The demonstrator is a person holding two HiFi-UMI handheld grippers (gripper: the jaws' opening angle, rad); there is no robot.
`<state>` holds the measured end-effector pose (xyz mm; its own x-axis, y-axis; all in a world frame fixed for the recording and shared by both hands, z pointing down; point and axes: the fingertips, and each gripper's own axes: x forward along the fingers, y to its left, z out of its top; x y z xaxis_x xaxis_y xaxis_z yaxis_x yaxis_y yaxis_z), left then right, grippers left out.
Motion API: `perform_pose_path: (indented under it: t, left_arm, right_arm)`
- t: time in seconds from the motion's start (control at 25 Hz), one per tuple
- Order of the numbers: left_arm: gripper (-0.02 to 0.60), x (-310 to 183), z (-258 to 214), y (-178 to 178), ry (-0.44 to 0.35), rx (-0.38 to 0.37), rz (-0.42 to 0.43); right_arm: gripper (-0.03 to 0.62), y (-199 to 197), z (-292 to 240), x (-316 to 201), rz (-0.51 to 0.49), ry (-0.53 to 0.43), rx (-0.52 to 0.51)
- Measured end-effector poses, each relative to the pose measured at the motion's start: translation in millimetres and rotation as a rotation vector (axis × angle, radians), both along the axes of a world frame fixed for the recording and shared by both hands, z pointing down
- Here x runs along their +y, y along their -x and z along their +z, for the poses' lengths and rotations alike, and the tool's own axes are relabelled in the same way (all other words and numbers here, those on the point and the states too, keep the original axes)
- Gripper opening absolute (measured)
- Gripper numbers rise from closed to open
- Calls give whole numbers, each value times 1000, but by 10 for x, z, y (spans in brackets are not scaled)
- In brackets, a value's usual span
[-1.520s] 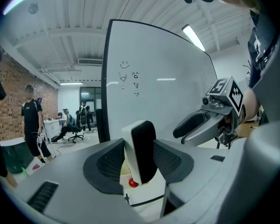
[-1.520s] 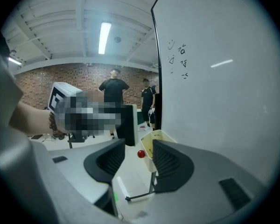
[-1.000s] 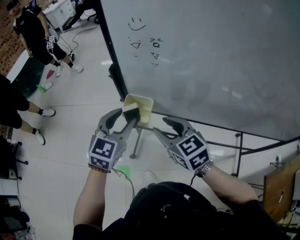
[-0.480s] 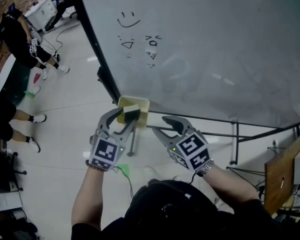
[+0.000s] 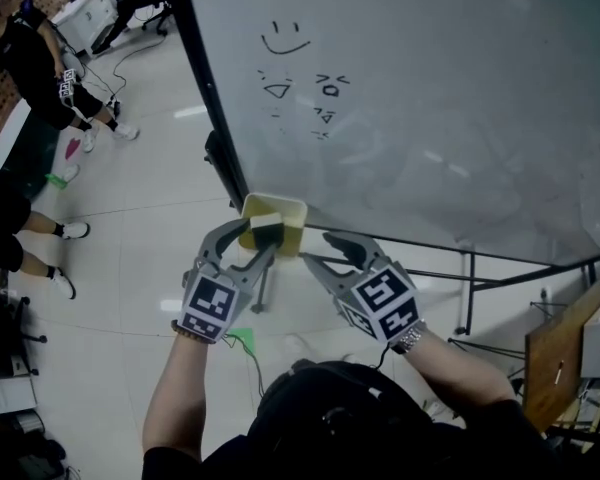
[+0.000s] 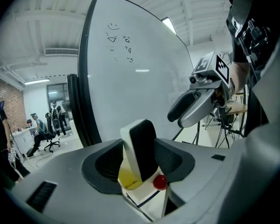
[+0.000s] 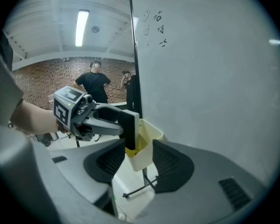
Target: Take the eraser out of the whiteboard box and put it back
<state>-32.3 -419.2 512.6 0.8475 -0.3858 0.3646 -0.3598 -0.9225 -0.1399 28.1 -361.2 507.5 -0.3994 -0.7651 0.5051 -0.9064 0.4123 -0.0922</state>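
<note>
A pale yellow box (image 5: 290,209) hangs at the lower left corner of the whiteboard (image 5: 430,98). The eraser (image 5: 265,230), white with a black felt face, stands upright between the pads of my left gripper (image 5: 257,238), its lower end dipping into the box mouth. Those jaws are opening, with the eraser (image 6: 139,148) still leaning against both pads above the box (image 6: 126,178). My right gripper (image 5: 318,248) hovers open and empty just right of the box (image 7: 151,134). From the right gripper view, the left gripper (image 7: 126,125) and eraser (image 7: 129,129) sit at the box's left rim.
The whiteboard's dark frame (image 5: 205,98) and stand bars (image 5: 480,268) run behind and below the box. People (image 5: 40,58) stand on the tiled floor at the far left. A wooden panel (image 5: 560,368) is at the lower right.
The left gripper has sunk a little with the eraser, bringing its lower end down into the box mouth. The right gripper has shifted slightly and stays open beside the box.
</note>
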Motion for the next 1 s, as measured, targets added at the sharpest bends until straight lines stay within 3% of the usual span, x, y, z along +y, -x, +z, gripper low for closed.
perform_pose_path:
  t: [0.32,1.0]
  left_arm:
    - [210,27,50,150,41,-18,-71]
    - [190,517,-190,379,112,62,-287]
  right_arm:
    - [213,104,-61,15,-45,-13,-8]
    - [214,168,-242,463,-174,-65,-39]
